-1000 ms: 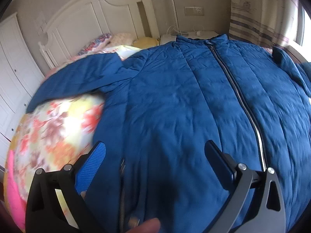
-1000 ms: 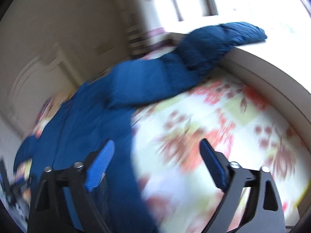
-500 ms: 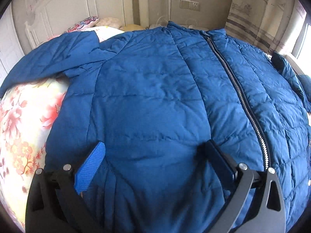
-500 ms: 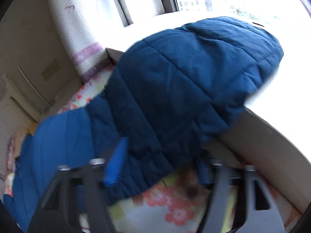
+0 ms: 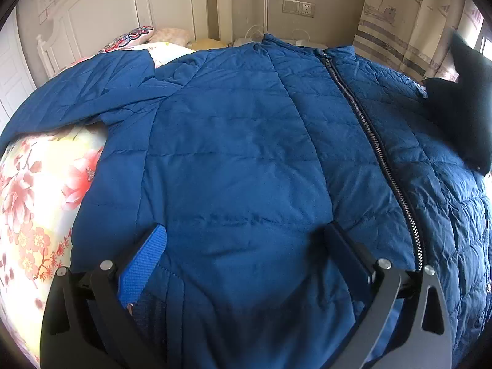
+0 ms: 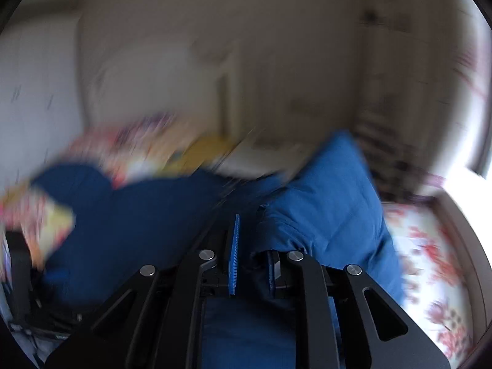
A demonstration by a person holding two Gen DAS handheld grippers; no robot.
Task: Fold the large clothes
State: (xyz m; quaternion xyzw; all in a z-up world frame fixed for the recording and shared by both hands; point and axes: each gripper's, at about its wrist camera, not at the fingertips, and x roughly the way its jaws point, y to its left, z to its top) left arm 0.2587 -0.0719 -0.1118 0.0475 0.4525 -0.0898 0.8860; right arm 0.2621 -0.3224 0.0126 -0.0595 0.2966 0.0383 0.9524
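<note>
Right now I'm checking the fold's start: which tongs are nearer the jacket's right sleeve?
Right. The right tongs are shut on the sleeve; the left tongs rest open at the jacket's hem.

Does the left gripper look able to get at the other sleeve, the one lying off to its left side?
Probably yes: the left gripper is open, and that sleeve lies uncovered on the floral bedspread.

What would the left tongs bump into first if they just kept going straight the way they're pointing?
Most likely the blue jacket itself. The left tongs stand open and point down at its front panel, left of the zipper. The padded cloth looks very near, perhaps already touching.
</note>
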